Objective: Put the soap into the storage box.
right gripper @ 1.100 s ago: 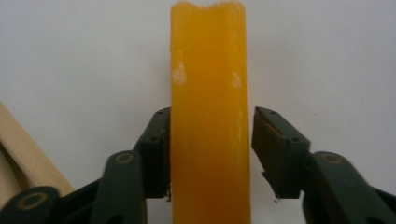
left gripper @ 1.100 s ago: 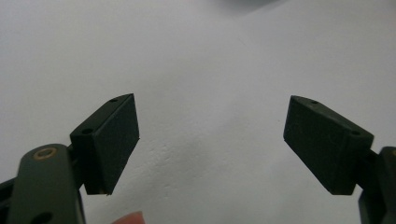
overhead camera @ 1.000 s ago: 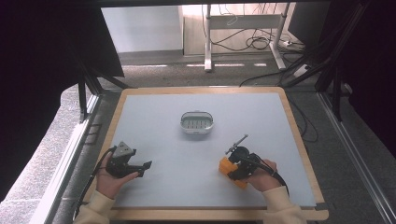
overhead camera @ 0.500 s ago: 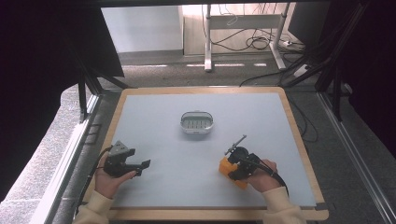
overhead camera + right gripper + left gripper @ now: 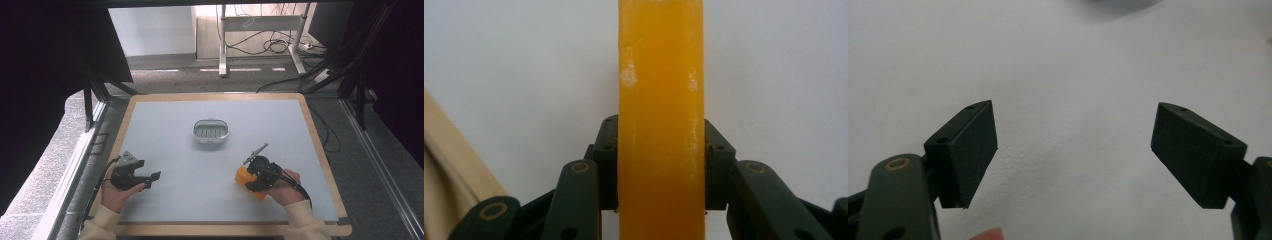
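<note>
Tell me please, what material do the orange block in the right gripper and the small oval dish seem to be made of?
The orange block looks like soap or wax: slightly translucent, smooth, with whitish scuffs; I cannot say which. The oval dish appears to be pale plastic or metal, with a slotted floor like a soap dish; the high view is too coarse to decide.

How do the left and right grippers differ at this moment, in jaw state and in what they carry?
The left gripper has its jaws spread wide with nothing between them; the right gripper has its jaws closed on an orange block. In the high view, the left gripper sits near the table's left edge, and the right gripper lies toward the right, nearer the white dish. Both are black, hand-held, and low over the pale surface.
</note>
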`<action>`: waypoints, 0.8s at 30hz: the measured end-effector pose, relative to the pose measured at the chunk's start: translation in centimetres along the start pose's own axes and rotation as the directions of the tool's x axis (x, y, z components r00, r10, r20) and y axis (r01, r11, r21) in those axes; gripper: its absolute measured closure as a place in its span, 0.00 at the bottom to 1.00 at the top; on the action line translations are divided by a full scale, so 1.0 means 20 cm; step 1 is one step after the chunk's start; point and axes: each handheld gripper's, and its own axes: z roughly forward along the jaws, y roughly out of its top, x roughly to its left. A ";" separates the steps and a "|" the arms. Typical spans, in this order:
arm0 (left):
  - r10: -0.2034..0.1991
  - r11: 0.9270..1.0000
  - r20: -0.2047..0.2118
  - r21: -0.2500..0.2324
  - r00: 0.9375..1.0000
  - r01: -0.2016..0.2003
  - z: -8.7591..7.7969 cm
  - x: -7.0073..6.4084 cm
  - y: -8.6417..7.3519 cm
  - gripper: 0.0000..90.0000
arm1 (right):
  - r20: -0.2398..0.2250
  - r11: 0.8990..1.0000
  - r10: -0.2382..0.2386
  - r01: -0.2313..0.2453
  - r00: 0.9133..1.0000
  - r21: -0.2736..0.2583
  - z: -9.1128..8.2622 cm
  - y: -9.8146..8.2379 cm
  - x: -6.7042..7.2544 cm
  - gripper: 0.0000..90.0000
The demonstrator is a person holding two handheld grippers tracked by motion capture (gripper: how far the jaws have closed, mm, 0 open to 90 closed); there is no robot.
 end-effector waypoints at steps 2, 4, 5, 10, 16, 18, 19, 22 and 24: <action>0.003 1.000 0.001 0.002 1.000 -0.003 0.00 0.00 0.00 0.21 | 0.002 1.000 -0.002 0.002 1.000 -0.008 -0.01 0.00 0.00 0.69; 0.001 1.000 -0.002 0.003 1.000 -0.001 0.00 -0.01 0.00 0.21 | 0.015 1.000 -0.001 0.001 1.000 -0.012 -0.02 0.00 0.00 0.69; 0.005 1.000 -0.002 0.004 1.000 -0.005 0.00 0.00 0.00 0.21 | 0.014 1.000 0.002 -0.002 1.000 -0.014 -0.02 0.00 0.00 0.69; 0.008 1.000 0.002 0.013 1.000 -0.008 0.01 -0.01 -0.01 0.21 | 0.021 0.999 0.012 -0.011 1.000 -0.038 -0.05 -0.01 -0.02 0.69; 0.006 1.000 0.015 0.014 1.000 -0.006 0.01 -0.02 -0.02 0.21 | 0.024 0.998 0.019 -0.018 1.000 -0.064 -0.09 -0.02 -0.04 0.69; 0.018 1.000 0.016 0.018 1.000 -0.018 0.02 -0.03 -0.03 0.21 | 0.018 0.997 0.018 -0.016 1.000 -0.073 -0.11 -0.01 -0.04 0.69; 0.022 1.000 0.017 0.020 1.000 -0.022 0.02 -0.03 -0.03 0.21 | 0.014 0.996 0.021 -0.020 1.000 -0.082 -0.12 -0.01 -0.05 0.69; 0.026 0.999 0.017 0.023 1.000 -0.027 0.02 -0.04 -0.03 0.20 | 0.020 0.996 0.025 -0.023 0.999 -0.087 -0.13 -0.01 -0.06 0.69; 0.029 0.999 0.016 0.020 0.999 -0.029 0.01 -0.04 -0.04 0.20 | 0.016 0.996 0.025 -0.023 1.000 -0.084 -0.12 -0.01 -0.07 0.69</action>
